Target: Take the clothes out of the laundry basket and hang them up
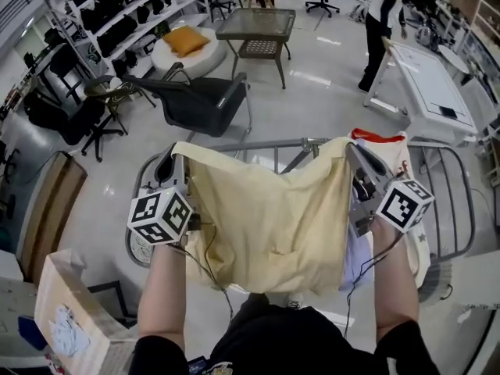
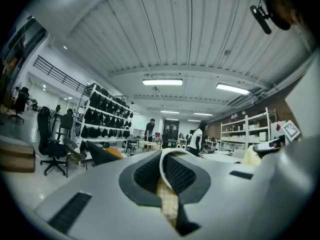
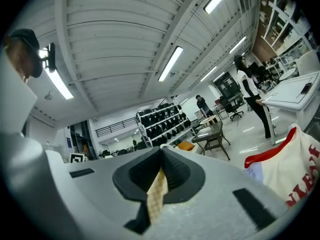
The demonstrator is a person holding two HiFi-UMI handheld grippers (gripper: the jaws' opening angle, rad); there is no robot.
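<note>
A pale yellow garment [image 1: 269, 225] hangs spread out between my two grippers in the head view. My left gripper [image 1: 178, 162] is shut on its top left corner; a strip of the yellow cloth [image 2: 167, 199] shows pinched between the dark pads in the left gripper view. My right gripper [image 1: 353, 153] is shut on the top right corner, and the same cloth [image 3: 156, 196] sits between its pads. A white bag with a red rim [image 1: 391, 143] lies under my right gripper and shows again as the bag [image 3: 295, 166] in the right gripper view.
A grey metal drying rack [image 1: 449, 201] runs behind the garment. Beyond it stand a black chair [image 1: 199, 104], a glass-topped table [image 1: 258, 26] and a white table [image 1: 433, 84] with a person [image 1: 383, 22] beside it. A cardboard box [image 1: 74, 319] sits at lower left.
</note>
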